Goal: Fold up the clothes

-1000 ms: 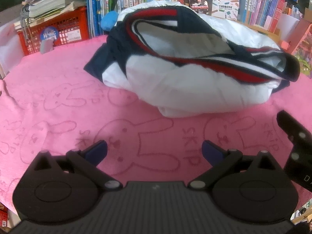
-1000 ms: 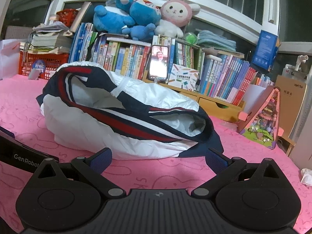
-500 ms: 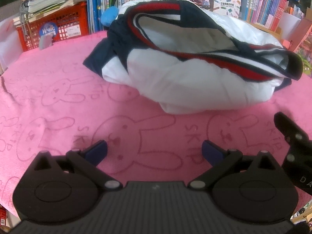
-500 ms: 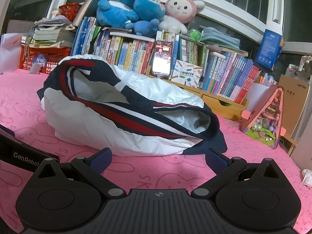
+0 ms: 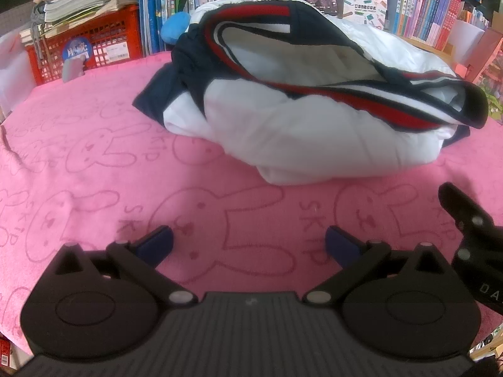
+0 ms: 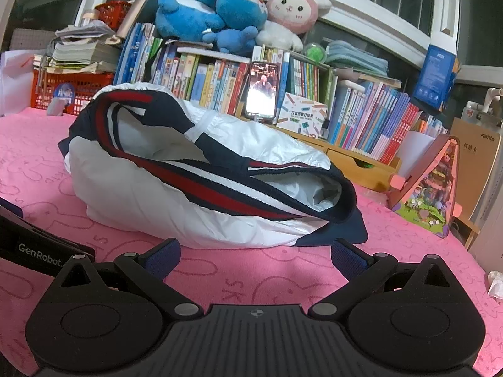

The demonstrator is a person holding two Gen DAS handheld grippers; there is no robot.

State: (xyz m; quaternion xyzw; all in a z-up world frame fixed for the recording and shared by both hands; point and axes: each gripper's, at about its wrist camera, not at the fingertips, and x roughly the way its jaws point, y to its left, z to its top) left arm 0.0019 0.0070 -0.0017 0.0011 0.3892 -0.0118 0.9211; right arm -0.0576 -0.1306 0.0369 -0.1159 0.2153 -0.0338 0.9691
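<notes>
Red crate (image 5: 94, 44) behind jacket (image 5: 314, 125) holds papers.

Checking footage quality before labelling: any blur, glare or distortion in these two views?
Left wrist view: sharp on the jacket, fisheye bends the books, soft shadow beneath the open left tongs. Right wrist view: phone screen glares, edges curve, right tongs open.

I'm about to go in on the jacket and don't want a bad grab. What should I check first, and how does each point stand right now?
1. Left claw open, holding nothing: ok.
2. Right claw open, holding nothing: ok.
3. Jacket lies on the pink cloth, both claws short of it: ok.
4. Jacket flat and ready for a fold: not ok, it is bunched in a heap.
5. Sleeves and hem located: cannot tell.
6. Claws apart from each other: ok.
</notes>
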